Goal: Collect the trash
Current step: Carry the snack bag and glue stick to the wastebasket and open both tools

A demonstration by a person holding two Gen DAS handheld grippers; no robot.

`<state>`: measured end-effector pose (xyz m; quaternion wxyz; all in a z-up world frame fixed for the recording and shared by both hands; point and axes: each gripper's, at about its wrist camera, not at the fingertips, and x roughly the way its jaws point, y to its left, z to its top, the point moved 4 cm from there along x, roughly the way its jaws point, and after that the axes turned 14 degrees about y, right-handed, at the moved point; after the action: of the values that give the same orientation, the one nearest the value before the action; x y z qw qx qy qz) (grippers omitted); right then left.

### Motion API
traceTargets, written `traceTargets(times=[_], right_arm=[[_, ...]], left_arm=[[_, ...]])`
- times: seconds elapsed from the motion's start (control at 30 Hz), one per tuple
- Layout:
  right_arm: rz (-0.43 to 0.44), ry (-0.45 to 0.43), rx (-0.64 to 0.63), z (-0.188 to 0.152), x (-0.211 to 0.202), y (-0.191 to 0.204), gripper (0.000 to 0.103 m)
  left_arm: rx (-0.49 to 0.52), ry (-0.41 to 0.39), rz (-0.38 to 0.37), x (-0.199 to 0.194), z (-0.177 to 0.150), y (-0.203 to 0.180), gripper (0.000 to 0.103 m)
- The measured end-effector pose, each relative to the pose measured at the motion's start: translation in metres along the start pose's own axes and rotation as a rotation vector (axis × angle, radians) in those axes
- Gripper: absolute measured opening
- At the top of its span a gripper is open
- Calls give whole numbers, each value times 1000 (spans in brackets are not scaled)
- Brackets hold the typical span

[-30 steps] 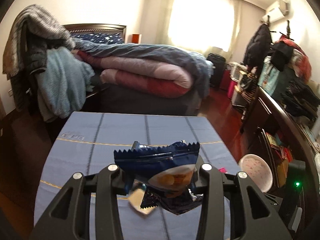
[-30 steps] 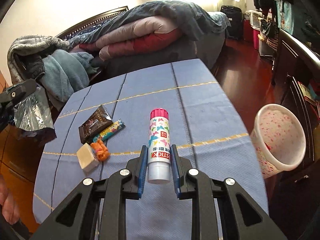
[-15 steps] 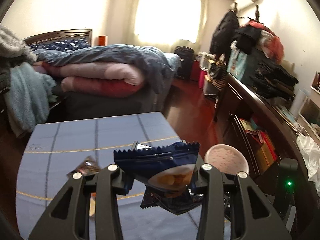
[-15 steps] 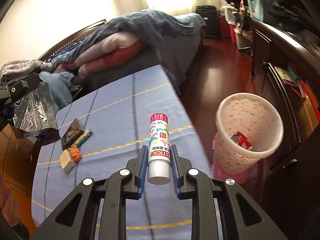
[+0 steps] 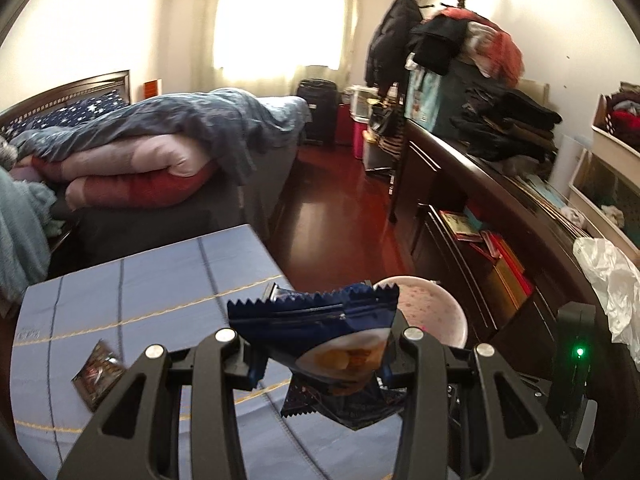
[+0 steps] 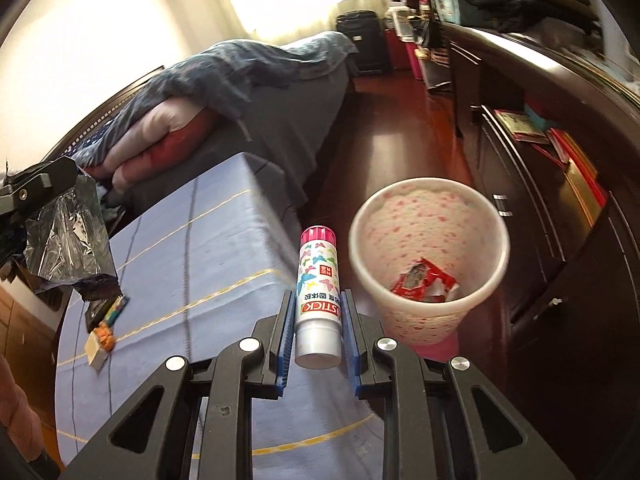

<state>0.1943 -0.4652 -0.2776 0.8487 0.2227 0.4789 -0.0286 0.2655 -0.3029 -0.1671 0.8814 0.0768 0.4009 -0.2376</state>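
Note:
My left gripper is shut on a crumpled dark blue snack wrapper, held above the right edge of the blue table. Behind the wrapper shows the rim of the pink-spotted trash bin. My right gripper is shut on a white glue stick with a pink cap, at the table's right edge beside the trash bin. A red wrapper lies in the bin. The left gripper with its wrapper appears at the left of the right wrist view.
On the table lie a dark brown wrapper, a colourful small wrapper, an orange piece and a pale eraser. A bed with quilts stands beyond the table. Dark wooden cabinets run along the right, red floor between.
Both grippers have swung to the right across the table toward the bin, still gripping the wrapper and the glue stick. The bin is now larger and closer in both views.

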Motion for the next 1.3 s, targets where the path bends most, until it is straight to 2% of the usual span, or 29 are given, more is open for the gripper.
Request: traceTargets(times=[0.6, 1.0, 1.07, 1.17, 1.23, 1.3], right_arm=[[-94, -51, 143, 27, 1, -80, 23], [-159, -46, 203, 63, 42, -122, 23], [-169, -45, 208, 67, 49, -126, 23], [-190, -58, 213, 74, 61, -132, 29], [-203, -58, 217, 75, 64, -134, 37], [-205, -53, 224, 75, 67, -137, 38]], left_arm=[[203, 35, -80, 69, 32, -94, 41], [229, 98, -133, 146, 56, -124, 42], [228, 102, -148, 156, 59, -127, 46], [218, 111, -161, 175, 62, -129, 73], [213, 113, -157, 184, 63, -128, 76], [209, 117, -159, 189, 65, -128, 80]])
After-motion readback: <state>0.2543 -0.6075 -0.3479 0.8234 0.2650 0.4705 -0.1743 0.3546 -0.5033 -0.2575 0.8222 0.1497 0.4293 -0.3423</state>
